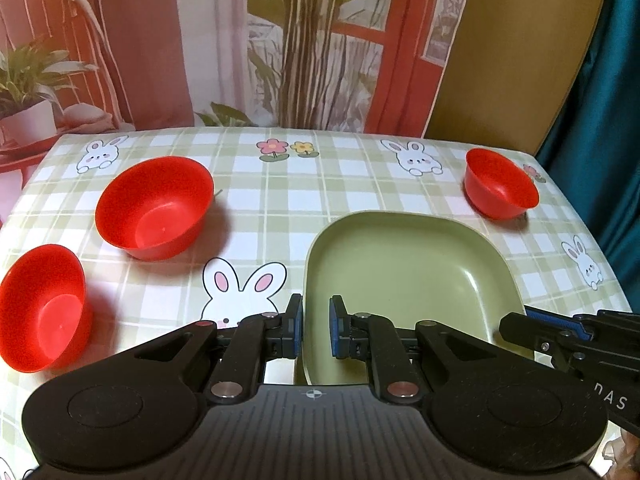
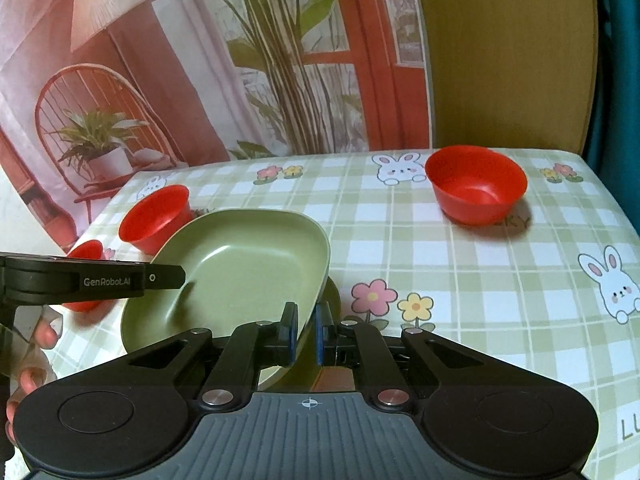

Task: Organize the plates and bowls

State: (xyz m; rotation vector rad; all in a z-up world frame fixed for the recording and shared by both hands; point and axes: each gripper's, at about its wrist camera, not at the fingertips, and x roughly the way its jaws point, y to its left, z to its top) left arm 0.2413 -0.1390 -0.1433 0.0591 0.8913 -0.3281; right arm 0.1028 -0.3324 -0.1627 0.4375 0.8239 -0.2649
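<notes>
While both grippers hold it by opposite edges, the plate [image 1: 404,276] hangs tilted over the table [image 1: 340,188]: a matte, sage-green dish, squarish with rounded corners and a raised lip. The left gripper [image 1: 316,328] has its blue pads pinched onto the near-left rim, jaws nearly closed with only the thin lip between them. The right gripper [image 2: 306,334] clamps the right rim the same way, its jaws drawn almost together on the edge. In the right wrist view a second green plate [image 2: 332,294] shows as a sliver lying beneath the raised one, just under its right edge. Three smooth, glossy red plastic bowls stand upright on the table, round and deep: a near-left bowl [image 1: 44,308], a mid-left bowl [image 1: 154,208], and a far-right bowl [image 1: 500,188] well apart from the others. The tablecloth is slick, a pale green plaid printed with white rabbits and small flowers. Behind the table hangs a printed backdrop [image 1: 240,40] of plants, a chair and a red window. Fingers [image 2: 36,360] of the person's left hand show at the lower left.
</notes>
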